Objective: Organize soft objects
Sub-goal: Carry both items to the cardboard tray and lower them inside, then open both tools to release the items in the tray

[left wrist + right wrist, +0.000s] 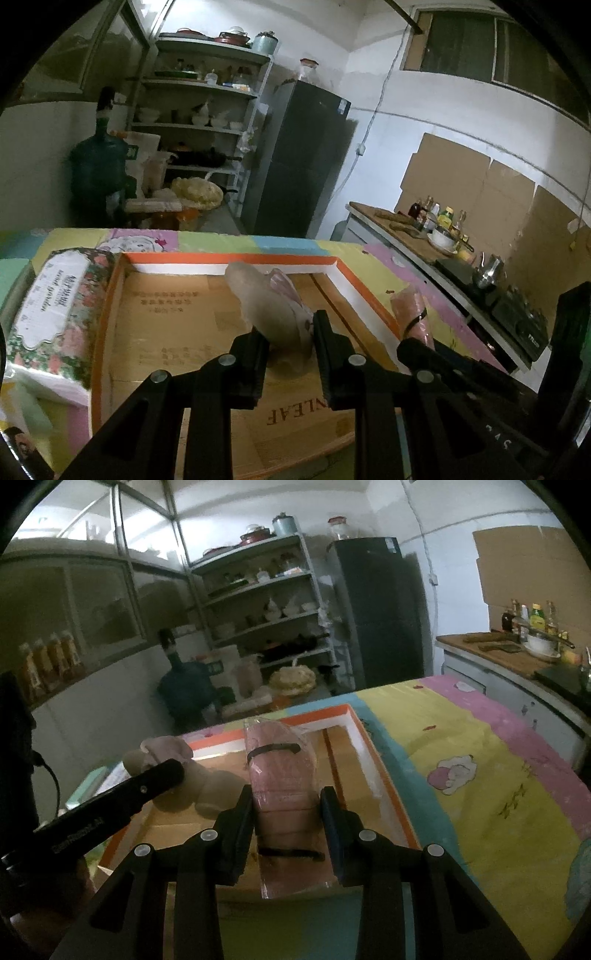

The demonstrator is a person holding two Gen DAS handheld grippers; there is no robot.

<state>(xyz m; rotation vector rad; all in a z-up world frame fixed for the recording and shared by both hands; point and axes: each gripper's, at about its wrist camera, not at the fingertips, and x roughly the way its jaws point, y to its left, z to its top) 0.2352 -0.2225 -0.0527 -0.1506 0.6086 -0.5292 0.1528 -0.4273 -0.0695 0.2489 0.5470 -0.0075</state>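
Note:
My left gripper (289, 341) is shut on a beige plush toy (271, 306) with pink ears and holds it over the open cardboard box (177, 317) with an orange rim. My right gripper (286, 806) is shut on a pink pack wrapped in clear plastic with black bands (282, 775) and holds it over the box's near right part (391, 805). The plush toy (177, 771) shows to the left in the right wrist view, partly hidden by the left gripper's black body. The pink pack (410, 310) shows at the box's right edge in the left wrist view.
A floral tissue pack (55, 314) lies left of the box on the colourful cloth (480, 775). A kitchen counter (424, 243) with bottles, a bowl and a stove stands to the right. Shelves (199, 110), a dark fridge (299, 158) and a water jug (96, 170) stand behind.

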